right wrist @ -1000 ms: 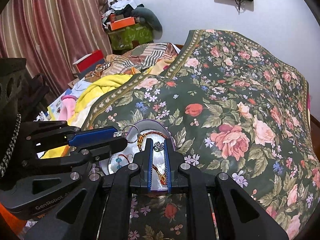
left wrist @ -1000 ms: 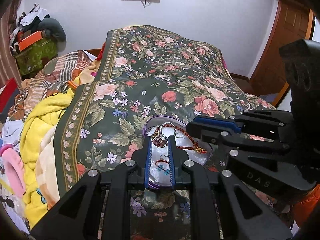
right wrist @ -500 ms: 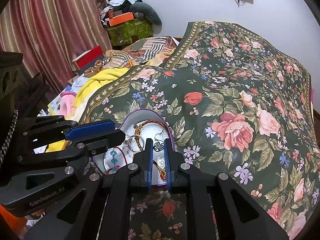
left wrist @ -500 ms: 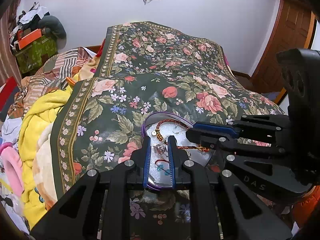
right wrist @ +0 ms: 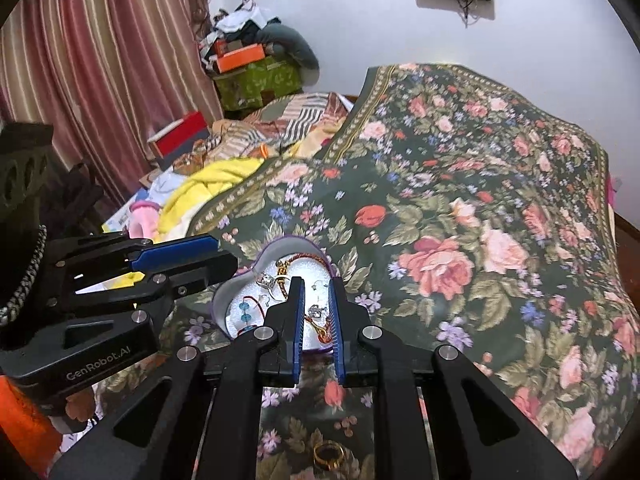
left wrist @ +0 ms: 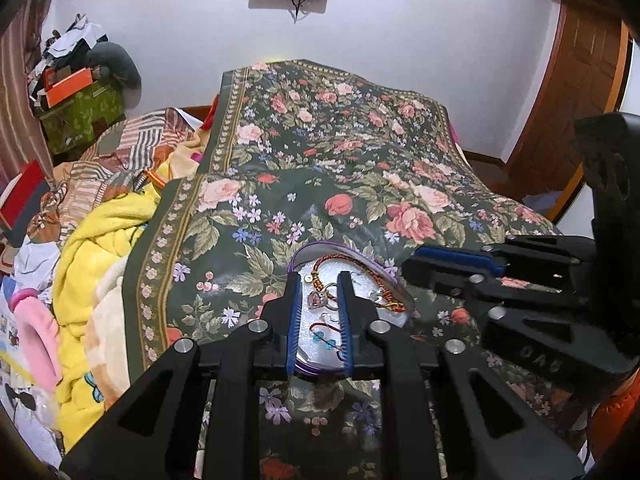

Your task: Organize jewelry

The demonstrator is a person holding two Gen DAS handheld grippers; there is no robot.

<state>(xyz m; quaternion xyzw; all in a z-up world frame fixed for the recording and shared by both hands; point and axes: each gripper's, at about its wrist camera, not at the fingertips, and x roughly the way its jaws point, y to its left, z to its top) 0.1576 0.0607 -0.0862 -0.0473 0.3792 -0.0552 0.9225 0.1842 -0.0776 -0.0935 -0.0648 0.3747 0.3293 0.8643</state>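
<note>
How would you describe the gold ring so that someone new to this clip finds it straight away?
Start at the flowered bedspread and find the heart-shaped dish of jewelry ahead of the right gripper. Come back toward the camera, under the gripper's frame, to the gold ring at the bottom edge. It alone lies loose on the cloth, outside the dish.

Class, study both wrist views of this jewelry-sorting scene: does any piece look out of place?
Yes. One gold ring lies alone on the floral bedspread, nearer the camera than the heart-shaped tray. The other visible jewelry, such as the red cord bracelet and blue bead piece, sits inside the tray, so the ring looks stray.
</note>
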